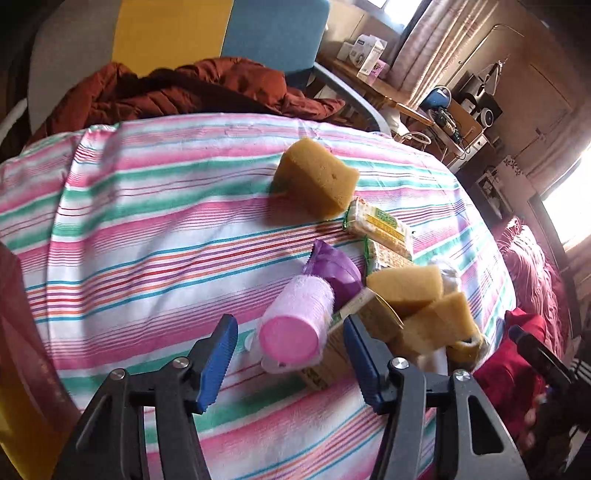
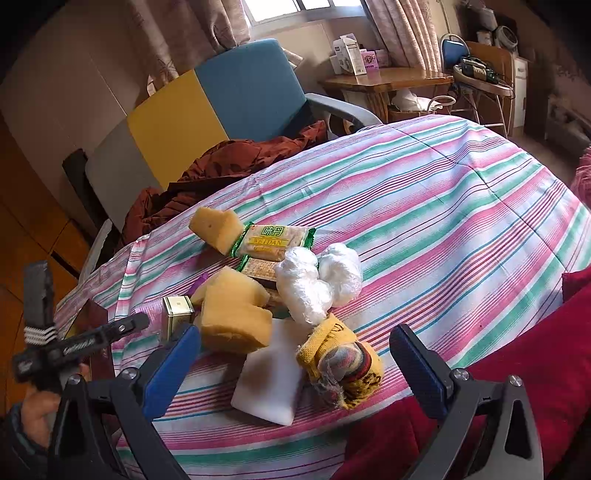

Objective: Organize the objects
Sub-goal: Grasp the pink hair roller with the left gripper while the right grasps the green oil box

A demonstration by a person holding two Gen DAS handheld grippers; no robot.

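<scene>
A lived-in home room: a striped cloth [image 2: 443,206] covers the counter, a jacket [image 1: 184,88] lies on an armchair [image 2: 229,96], curtains [image 2: 399,29] frame a window [image 2: 295,9], and boxes [image 2: 351,55] crowd a wooden side table [image 2: 388,79].

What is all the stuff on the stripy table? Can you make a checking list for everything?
Surface: striped cloth covers the table, wrinkled.
Job's things: yellow sponges heaped together, one more sponge apart; cracker packs; pink roller lying on its side; small green box; white foam block; plastic-wrapped bundles; rolled yellow glove; purple pouch.
Clutter: brown jacket on the chair.
Grippers: left gripper open, facing the roller; right gripper open, around the glove and foam block.
Cables: tangled on the far side table.
Surroundings: curtains, window, wooden desk with boxes.
</scene>
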